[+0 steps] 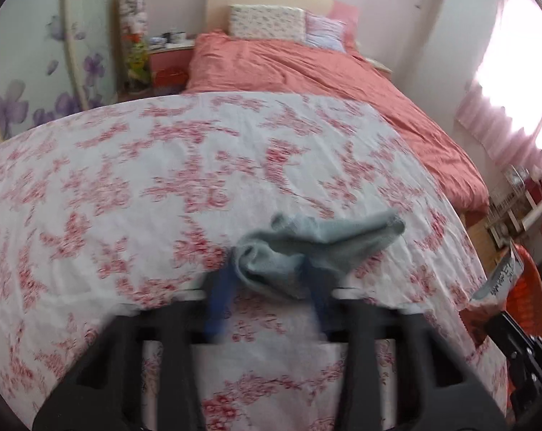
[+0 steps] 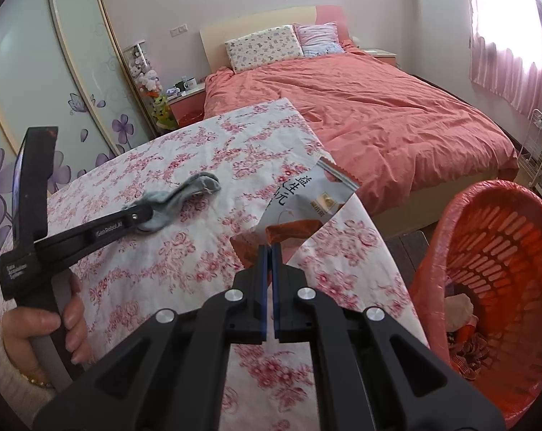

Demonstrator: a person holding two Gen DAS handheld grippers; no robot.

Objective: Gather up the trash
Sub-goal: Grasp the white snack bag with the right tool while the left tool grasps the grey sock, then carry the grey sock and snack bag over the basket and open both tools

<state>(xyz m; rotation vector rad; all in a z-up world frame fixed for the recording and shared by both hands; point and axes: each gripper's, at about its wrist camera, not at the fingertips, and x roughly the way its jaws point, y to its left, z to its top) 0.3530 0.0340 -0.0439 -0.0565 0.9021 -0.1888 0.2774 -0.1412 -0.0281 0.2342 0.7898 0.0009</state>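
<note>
Trash in both tools: a sock on the left, a snack bag on the right.

Left wrist view: the crumpled grey-blue fabric sock (image 1: 299, 248) sits between the blue fingers of the left tool (image 1: 271, 280), which has closed on it just above the pink-floral-clothed tabletop (image 1: 127, 179); its long axis trails up and to the right of the tips.
Right wrist view: the right tool (image 2: 269, 255) is clamped fully shut on the lower edge of a grey foil snack bag (image 2: 306, 201), which stands up ahead of the tips. The red plastic lattice laundry basket (image 2: 493, 251) lies to the right, nearer this hand, so the coming move probably swings rightward.
</note>
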